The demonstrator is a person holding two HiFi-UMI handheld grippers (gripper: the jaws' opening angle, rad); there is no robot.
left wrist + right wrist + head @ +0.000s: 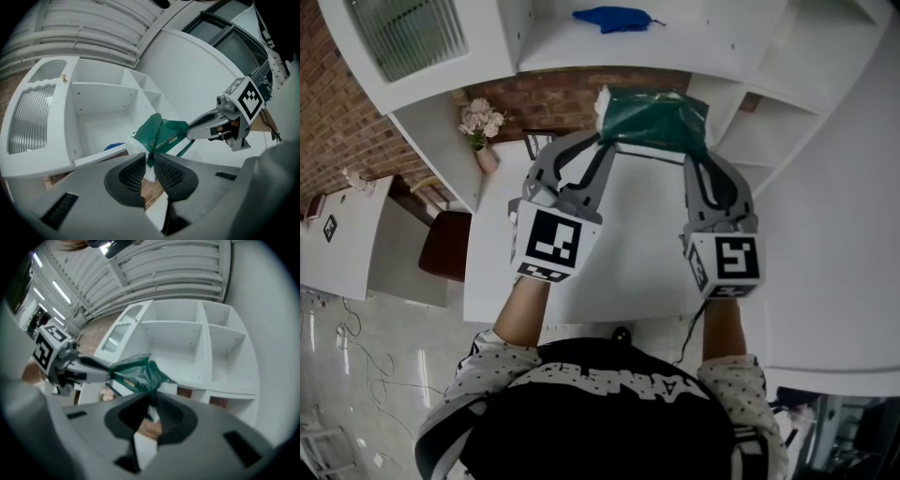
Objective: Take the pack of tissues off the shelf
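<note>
Pack (652,117) at 12 o'clock from the person, in the air in front of the shelf (675,42) and above the table (628,244). It looks clear of the shelf board, resting on nothing.

Left gripper (602,141): clenched on the pack's 9 o'clock end, jaws nearly together on a thin pale edge.
Right gripper (689,155): clenched on the 3 o'clock end, jaws pinched on a green fold of wrapper.
Both point level, and the pack is slung between them.

Right gripper view is blurred, so I cannot say whether its pads bite tissue or only loose film.

Other items: blue cloth (614,19) on the shelf at the pack's 12 o'clock, flowers (481,122) at its 9 o'clock.

Risks, as judged from here:
- Both holds sit on the outer edges. If the hands drift apart, the wrapper could stretch, tear or slip out of a jaw.
- If one end lets go, the pack would swing from the other and likely drop to the table.
- Uneven lowering would tilt the pack and load one pinch.
- A swing toward 9 o'clock could reach the flowers.
</note>
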